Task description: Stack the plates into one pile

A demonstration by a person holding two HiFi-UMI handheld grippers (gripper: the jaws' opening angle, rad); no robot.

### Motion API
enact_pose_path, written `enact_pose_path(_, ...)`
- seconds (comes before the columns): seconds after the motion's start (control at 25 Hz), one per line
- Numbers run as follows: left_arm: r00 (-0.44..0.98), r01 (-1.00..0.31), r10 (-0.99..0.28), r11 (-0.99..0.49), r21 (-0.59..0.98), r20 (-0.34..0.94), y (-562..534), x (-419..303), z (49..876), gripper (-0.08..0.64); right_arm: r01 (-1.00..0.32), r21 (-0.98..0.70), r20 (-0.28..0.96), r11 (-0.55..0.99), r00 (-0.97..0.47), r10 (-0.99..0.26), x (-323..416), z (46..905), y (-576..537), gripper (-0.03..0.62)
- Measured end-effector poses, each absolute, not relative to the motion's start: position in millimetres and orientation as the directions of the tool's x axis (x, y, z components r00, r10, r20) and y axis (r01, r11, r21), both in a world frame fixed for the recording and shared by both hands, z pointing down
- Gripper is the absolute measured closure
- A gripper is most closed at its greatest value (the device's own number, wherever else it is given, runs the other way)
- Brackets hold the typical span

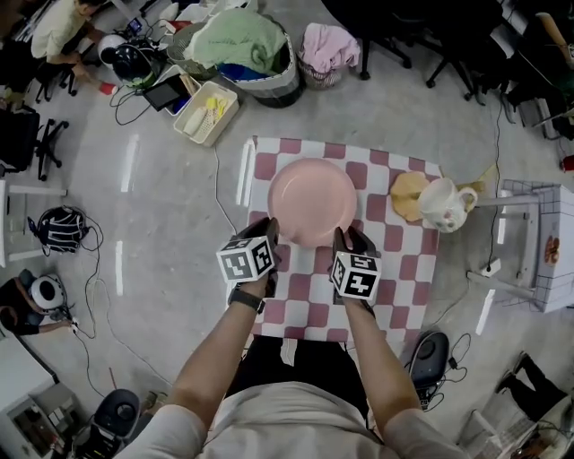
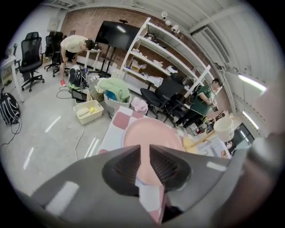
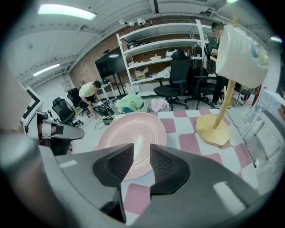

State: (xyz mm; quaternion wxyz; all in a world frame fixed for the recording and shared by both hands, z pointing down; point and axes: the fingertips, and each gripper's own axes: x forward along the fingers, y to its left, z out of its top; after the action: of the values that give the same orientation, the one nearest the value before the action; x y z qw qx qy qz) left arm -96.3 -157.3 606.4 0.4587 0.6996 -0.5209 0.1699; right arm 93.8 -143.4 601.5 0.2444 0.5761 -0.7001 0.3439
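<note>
A single pink plate (image 1: pixel 312 201) lies flat on the pink-and-white checked table (image 1: pixel 395 269); whether it is one plate or a pile I cannot tell. My left gripper (image 1: pixel 267 228) hovers at the plate's near left rim and my right gripper (image 1: pixel 348 237) at its near right rim. In the left gripper view the jaws (image 2: pixel 144 153) stand a little apart, with the plate (image 2: pixel 151 133) showing beyond the gap and nothing between the pads. The right gripper view shows the same: the jaws (image 3: pixel 141 153) are apart and empty above the near rim of the plate (image 3: pixel 133 131).
A white mug (image 1: pixel 444 204) hangs on a wooden stand (image 1: pixel 408 193) at the table's right. On the floor behind the table are a laundry basket (image 1: pixel 247 49) and a cream bin (image 1: pixel 206 112). A white rack (image 1: pixel 538 251) stands to the right. A person (image 1: pixel 63 27) crouches far left.
</note>
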Motion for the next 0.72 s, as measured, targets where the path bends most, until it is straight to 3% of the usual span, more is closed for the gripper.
enact_pose_path(0.28, 0.464, -0.861, -0.613, -0.143, 0.488, 0.639, -143, -94, 553, 0.505, -0.961, -0.252, 0.675, 0.112, -0.257, -0.692, 68, 552, -132, 0.506)
enact_pose_path(0.4, 0.488, -0.85, -0.635, -0.19, 0.491, 0.599, -139, -96, 527, 0.552, -0.955, -0.269, 0.634, 0.121, -0.271, -0.724, 58, 523, -129, 0.535)
enact_pose_path(0.72, 0.542, -0.822, -0.675, -0.303, 0.481, 0.5, -114, -102, 457, 0.552, -0.931, -0.322, 0.523, 0.173, -0.327, -0.787, 29, 447, -107, 0.581)
